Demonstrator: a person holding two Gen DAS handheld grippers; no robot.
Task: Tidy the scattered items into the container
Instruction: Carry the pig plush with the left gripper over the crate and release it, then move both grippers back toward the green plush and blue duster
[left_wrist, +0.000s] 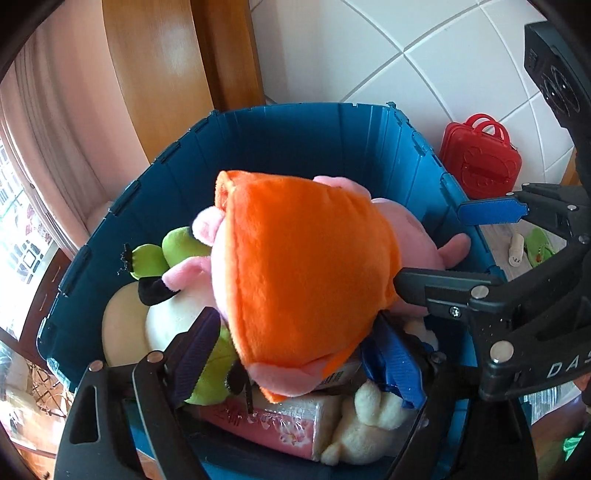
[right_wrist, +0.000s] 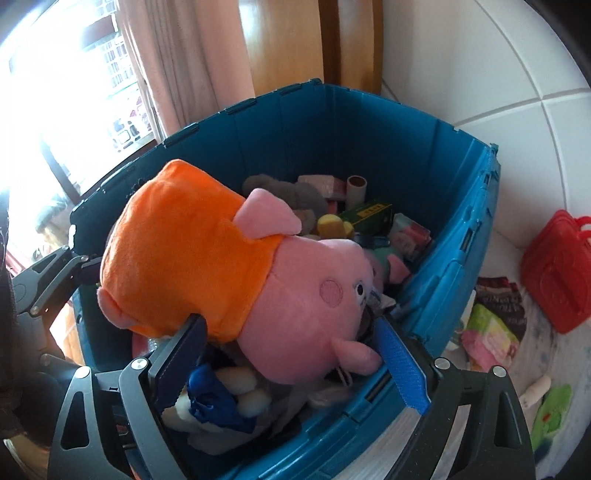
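Plush, orange-dressed and pink-headed, the pig (left_wrist: 295, 273) is lying on top of the heap inside the bin (left_wrist: 280, 136), filling the centre of both views. I am reading it as light, soft and squashy, not fragile, its nap giving the pads fair purchase; it is bulky, so a pinch on a limb or dress hem would likely serve better than the body. I am holding the left gripper (left_wrist: 299, 354) wide, fingers either side of the dress bottom at lower centre, pads not pressing. I am holding the right gripper (right_wrist: 295, 365) wide too, astride the head at lower centre, nothing clamped. Outside the bin, a red case (right_wrist: 554, 269), a green toy (right_wrist: 550, 413) and packets (right_wrist: 487, 332) are lying at the right edge, untidied.
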